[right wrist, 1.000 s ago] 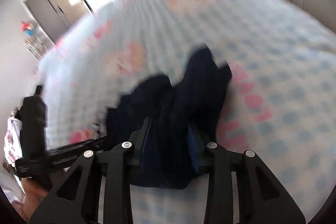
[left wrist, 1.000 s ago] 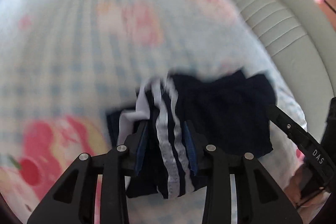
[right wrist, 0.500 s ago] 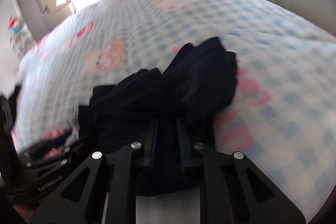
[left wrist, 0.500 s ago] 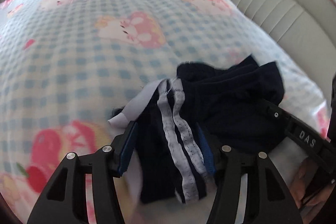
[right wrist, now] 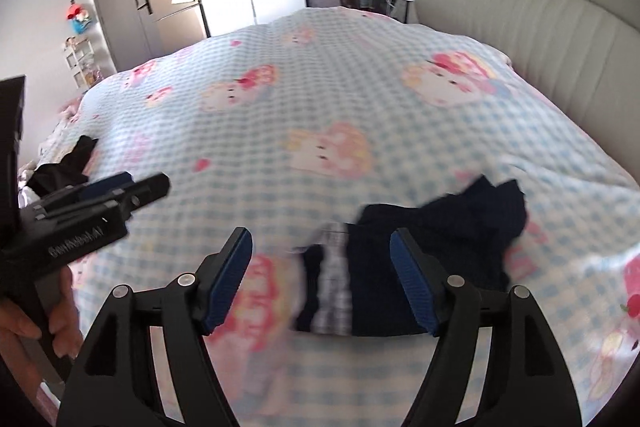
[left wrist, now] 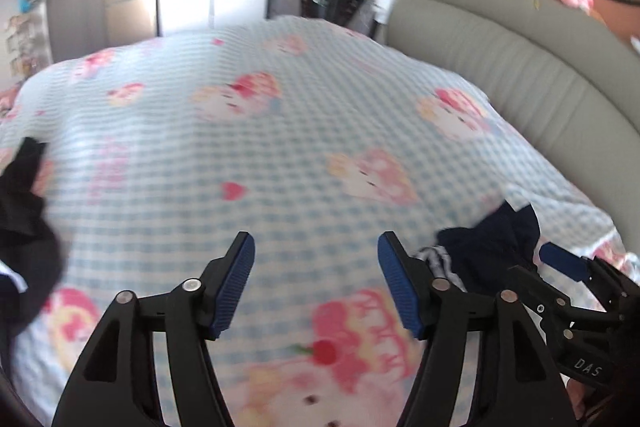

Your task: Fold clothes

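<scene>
Now both claws stand wide and hold nothing: left claw (left wrist: 316, 283), right claw (right wrist: 322, 279). A navy striped garment (right wrist: 420, 267) lies bunched on the bed (right wrist: 320, 99) (compact, not neatly squared); another dark garment (right wrist: 64, 167) lies apart, its folding unclear.

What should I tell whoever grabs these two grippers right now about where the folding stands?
Left gripper: open, empty, above the checked bedspread.
Right gripper: open, empty, over the navy striped garment.
That garment lies bunched near the grey headboard, not neatly flat.
A second dark garment sits at the far left edge, untouched.
Left: judge whether the navy piece needs tidying, then fold the dark one.
</scene>
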Tool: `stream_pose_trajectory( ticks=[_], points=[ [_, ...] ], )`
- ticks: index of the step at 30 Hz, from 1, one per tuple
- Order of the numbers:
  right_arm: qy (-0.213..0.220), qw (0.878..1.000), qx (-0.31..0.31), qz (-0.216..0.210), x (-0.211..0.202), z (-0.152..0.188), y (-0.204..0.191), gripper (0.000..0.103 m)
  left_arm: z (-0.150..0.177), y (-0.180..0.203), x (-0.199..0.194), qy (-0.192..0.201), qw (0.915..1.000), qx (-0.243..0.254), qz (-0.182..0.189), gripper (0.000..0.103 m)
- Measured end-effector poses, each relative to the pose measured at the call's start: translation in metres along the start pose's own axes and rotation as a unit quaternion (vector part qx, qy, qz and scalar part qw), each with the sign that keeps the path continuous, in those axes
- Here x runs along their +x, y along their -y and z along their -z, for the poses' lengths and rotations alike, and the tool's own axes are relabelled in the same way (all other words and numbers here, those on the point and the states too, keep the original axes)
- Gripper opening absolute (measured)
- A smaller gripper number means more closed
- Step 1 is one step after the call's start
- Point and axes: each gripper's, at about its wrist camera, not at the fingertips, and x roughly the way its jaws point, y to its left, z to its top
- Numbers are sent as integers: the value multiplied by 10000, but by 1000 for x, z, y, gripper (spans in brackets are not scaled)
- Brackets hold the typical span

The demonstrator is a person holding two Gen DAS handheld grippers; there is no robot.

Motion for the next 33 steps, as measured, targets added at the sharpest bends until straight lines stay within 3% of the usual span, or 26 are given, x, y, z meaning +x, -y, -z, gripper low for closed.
stream_pose_trajectory(
  ticks=[4,10,13,15,17,23,30,33],
  points=[
    [-95,9999,-119,67,-12,6,-46,79,11,-48,-37,143,9992,-221,-302,75],
    [-246,9994,20,-228,-34,38,-103,81,50,-102,-94,109,9969,-107,-776,76],
    [-246,9993,-189,-218,-50,55,-127,82,69,-116,-120,202,9957,-218,-874,78],
    [-243,9990,-347,-161,-64,71,-138,82,84,-126,-145,327,9947,-641,-729,85],
    [-241,9989,-385,-108,-80,90,-146,83,99,-125,-159,324,9944,-734,-681,86],
    [-355,9983,-438,-130,-123,143,-155,83,158,-97,-198,322,9976,-257,-548,86],
    [-406,9978,-432,-288,-155,172,-149,84,214,-88,-215,178,9961,-852,-135,86],
    [-337,9983,-441,-157,-160,179,-145,84,225,-81,-213,170,9967,-677,-404,86]
  ],
)
